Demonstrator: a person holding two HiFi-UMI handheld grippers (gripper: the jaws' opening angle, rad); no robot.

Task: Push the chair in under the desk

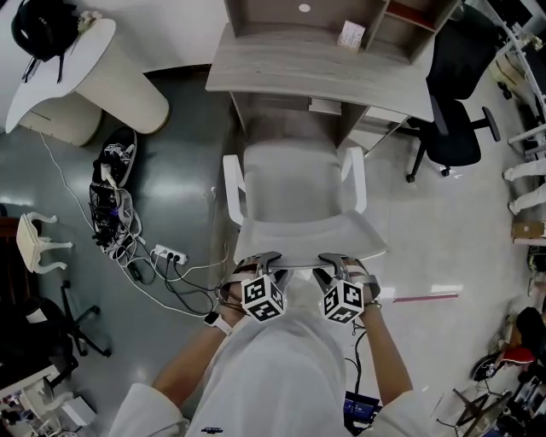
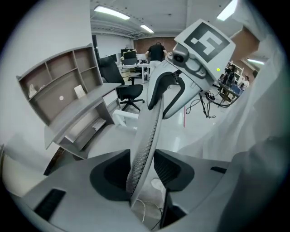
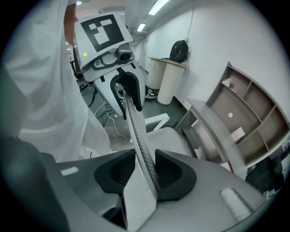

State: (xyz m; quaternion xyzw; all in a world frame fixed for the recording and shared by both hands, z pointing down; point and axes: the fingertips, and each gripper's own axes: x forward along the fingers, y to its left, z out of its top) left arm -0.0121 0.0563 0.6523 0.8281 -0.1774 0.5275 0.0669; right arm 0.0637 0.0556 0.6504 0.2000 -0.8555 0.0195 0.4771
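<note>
The chair (image 1: pixel 294 192) stands on the floor (image 1: pixel 183 162) just in front of the desk (image 1: pixel 316 60). Its seat front is near the desk's front edge and it's not yet under. The person is behind it, w/ the backrest (image 1: pixel 303 239) top edge btwn both sets of jaws. The left gripper (image 1: pixel 256 266) looks clamped on the backrest (image 2: pixel 147 131), pads against both faces. The right gripper (image 1: pixel 339 266) looks the same, narrowed onto the backrest (image 3: pixel 138 136).

Risks, as I judge them:
- The grip is high on the backrest, so a shove could tilt it instead of rolling the chair.
- The armrests (image 1: pixel 356 179) sit wide. If the chair goes in skewed, one could catch a desk side panel (image 1: pixel 243 115) or the tray (image 1: pixel 324 107) under the top.
- Uneven push L vs R would swing the chair off line.
- A thin cable (image 1: pixel 205 269) lies on the floor near the chair's base and could snag a wheel.

The floor is glossy grey on the left side, paler on the right. A power strip (image 1: pixel 168 254) and a cable tangle (image 1: pixel 115 213) lie well left of the chair. A black office chair (image 1: pixel 456 102) stands by the desk's right end. A curved white counter (image 1: pixel 85 77) is in the far left corner, w/ a black item on it that I can't identify. The desk carries a shelf unit (image 1: pixel 341 17) along its back edge.
</note>
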